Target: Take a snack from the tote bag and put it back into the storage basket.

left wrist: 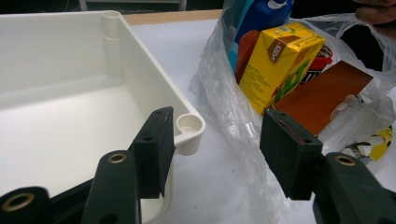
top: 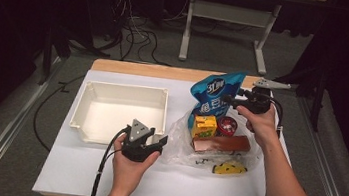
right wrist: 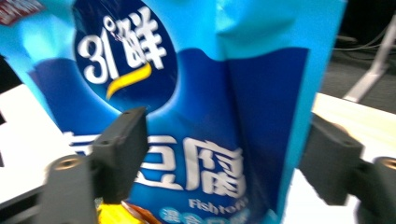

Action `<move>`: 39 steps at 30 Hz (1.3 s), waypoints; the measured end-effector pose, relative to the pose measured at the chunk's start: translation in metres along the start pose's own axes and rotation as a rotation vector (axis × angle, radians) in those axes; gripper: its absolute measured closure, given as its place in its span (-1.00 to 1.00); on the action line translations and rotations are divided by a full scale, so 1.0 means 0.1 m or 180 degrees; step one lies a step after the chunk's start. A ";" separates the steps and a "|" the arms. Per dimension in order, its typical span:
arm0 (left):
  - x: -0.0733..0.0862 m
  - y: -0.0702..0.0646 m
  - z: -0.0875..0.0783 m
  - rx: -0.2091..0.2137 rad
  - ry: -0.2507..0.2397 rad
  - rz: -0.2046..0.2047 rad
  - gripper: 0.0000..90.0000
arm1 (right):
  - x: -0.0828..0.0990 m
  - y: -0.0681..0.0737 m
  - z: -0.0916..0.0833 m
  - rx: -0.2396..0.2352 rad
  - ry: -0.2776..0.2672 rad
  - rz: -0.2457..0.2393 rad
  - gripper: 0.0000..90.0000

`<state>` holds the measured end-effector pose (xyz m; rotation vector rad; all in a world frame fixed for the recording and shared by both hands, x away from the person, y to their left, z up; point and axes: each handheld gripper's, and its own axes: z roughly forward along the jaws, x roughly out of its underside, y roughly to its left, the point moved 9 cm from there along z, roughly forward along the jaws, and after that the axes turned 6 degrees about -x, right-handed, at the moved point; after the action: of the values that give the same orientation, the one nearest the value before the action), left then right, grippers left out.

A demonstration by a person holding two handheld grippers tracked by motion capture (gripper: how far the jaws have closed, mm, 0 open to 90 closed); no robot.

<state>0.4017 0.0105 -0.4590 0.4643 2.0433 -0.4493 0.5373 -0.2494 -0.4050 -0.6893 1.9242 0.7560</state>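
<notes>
A blue snack pouch [top: 215,94] stands upright at the back of a clear plastic bag [top: 180,139], which lies open on the white table. My right gripper [top: 230,101] reaches in from the pouch's right side. In the right gripper view the pouch [right wrist: 205,93] sits close ahead of my right gripper [right wrist: 229,126], whose jaws stand apart; no pad clearly presses on it. My left gripper [top: 159,140] lies between the white bin [top: 86,102] and the bag. Its jaws are open [left wrist: 217,126], one over the bin's corner [left wrist: 189,126], the other against the bag's plastic [left wrist: 224,116].
In the bag lie a yellow juice box [left wrist: 275,60], a red-lidded tin [top: 228,126] and a brown flat box [left wrist: 327,93]. A yellow-and-black item [top: 229,168] lies at the bag's near edge. The bin holds nothing. Bare table shows along the front.
</notes>
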 end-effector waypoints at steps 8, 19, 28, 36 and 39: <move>-0.01 0.05 -0.02 0.0011 -0.0005 -0.0026 0.04 | 0.09 0.14 -0.11 0.0222 0.0075 -0.0223 0.91; 0.04 0.07 0.01 -0.0010 0.0042 -0.0030 0.05 | 0.11 0.38 -0.12 0.0180 -0.0179 -0.0204 0.60; 0.00 0.01 0.06 0.0030 0.0046 0.0022 0.07 | 0.07 0.29 0.06 0.0521 -0.0081 -0.0249 0.70; -0.06 -0.09 0.11 0.0052 0.0016 0.0089 0.16 | -0.01 0.39 0.04 0.0428 -0.0168 -0.0135 1.00; -0.04 -0.08 0.15 0.0086 0.0074 0.0005 0.29 | -0.08 0.42 -0.01 0.0432 -0.0216 -0.0093 1.00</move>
<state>0.4106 -0.0046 -0.4617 0.4895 2.0613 -0.4732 0.5099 -0.2220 -0.3882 -0.5996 1.8806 0.6167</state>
